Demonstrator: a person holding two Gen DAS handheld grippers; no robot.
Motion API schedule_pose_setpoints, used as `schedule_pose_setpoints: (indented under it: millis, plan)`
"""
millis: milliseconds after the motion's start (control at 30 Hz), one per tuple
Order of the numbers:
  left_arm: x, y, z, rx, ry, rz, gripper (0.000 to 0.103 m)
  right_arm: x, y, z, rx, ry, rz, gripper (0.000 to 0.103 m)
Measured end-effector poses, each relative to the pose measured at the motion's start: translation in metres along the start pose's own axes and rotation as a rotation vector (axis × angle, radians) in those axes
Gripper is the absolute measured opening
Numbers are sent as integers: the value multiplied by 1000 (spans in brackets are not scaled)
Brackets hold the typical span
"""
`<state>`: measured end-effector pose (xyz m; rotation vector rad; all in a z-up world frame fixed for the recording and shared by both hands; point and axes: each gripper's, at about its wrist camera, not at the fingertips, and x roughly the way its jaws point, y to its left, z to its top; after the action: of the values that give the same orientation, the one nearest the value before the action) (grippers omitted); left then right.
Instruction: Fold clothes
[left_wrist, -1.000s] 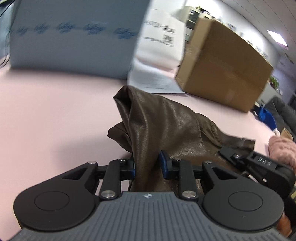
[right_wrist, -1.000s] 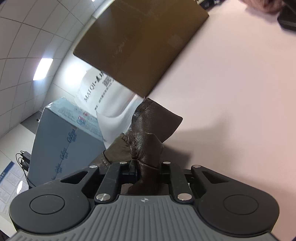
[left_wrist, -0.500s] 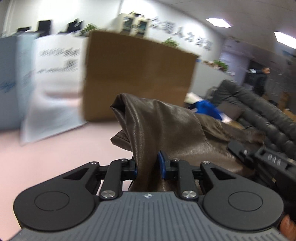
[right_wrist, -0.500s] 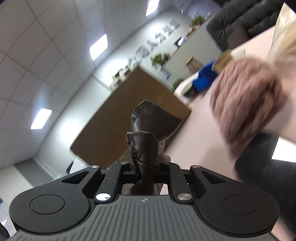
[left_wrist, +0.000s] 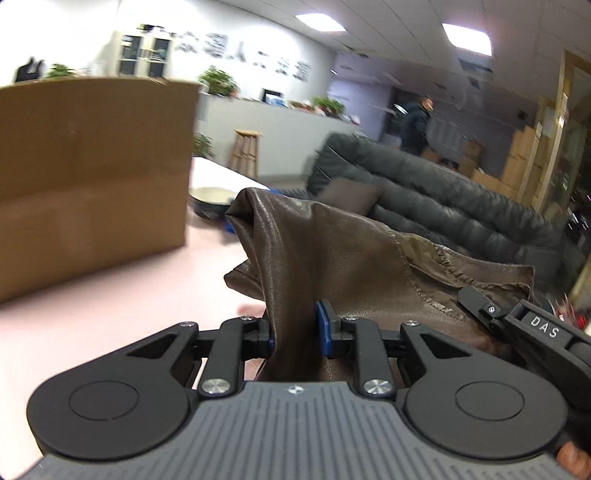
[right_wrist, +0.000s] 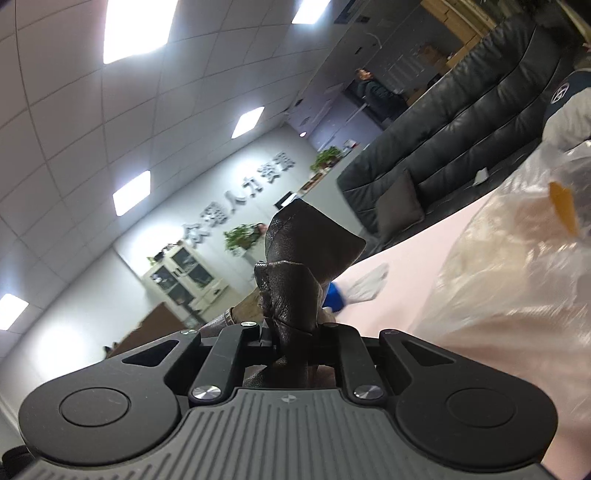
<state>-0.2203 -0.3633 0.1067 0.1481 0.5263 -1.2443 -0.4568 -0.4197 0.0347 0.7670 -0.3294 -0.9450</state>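
A brown leather garment (left_wrist: 340, 258) hangs bunched above the pink table (left_wrist: 110, 295). My left gripper (left_wrist: 295, 328) is shut on a thick fold of it, the leather rising between the blue pads. The other gripper (left_wrist: 476, 299) shows at the right of the left wrist view, clamped on the garment's seamed edge. In the right wrist view my right gripper (right_wrist: 295, 336) is shut on a crumpled tuft of the same leather garment (right_wrist: 295, 273), which stands up in front of the lens. The rest of the garment is hidden below both grippers.
A large cardboard box (left_wrist: 92, 177) stands on the table at left, a bowl (left_wrist: 210, 197) behind it. A clear plastic bag (right_wrist: 517, 266) fills the right of the right wrist view. A black sofa (left_wrist: 443, 199) and a standing person (left_wrist: 415, 125) lie beyond.
Both grippers have swung sideways with the garment still clamped. The blue box and white bag have left view; the sofa, room and plastic bag have come in. The pink fuzzy item is gone from the right view.
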Motion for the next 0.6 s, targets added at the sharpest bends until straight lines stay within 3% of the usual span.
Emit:
schedule_pose_setpoints:
  millis: [100, 167, 267, 300, 367, 400, 500, 600]
  plan:
    - [19, -7, -13, 33, 13, 12, 28, 9, -17, -7, -39, 20, -58, 11]
    - [27, -8, -18, 29, 9, 59, 40, 19, -20, -19, -92, 48, -117, 12]
    - [36, -7, -21, -17, 41, 114, 79, 30, -17, -35, -121, 85, -163, 17]
    - [40, -3, -21, -29, 56, 124, 85, 32, -16, -37, -121, 90, -166, 22]
    - [41, 3, -22, -33, 74, 126, 86, 34, -8, -44, -123, 92, -180, 37]
    - [38, 6, -24, -31, 74, 127, 86, 34, -6, -46, -127, 91, -191, 51]
    - [20, 12, -19, -5, 33, 165, 85, 28, 3, -52, -147, 48, -206, 66]
    - [-3, 14, -11, 28, -60, 230, 84, 14, 17, -50, -150, 27, -174, 73]
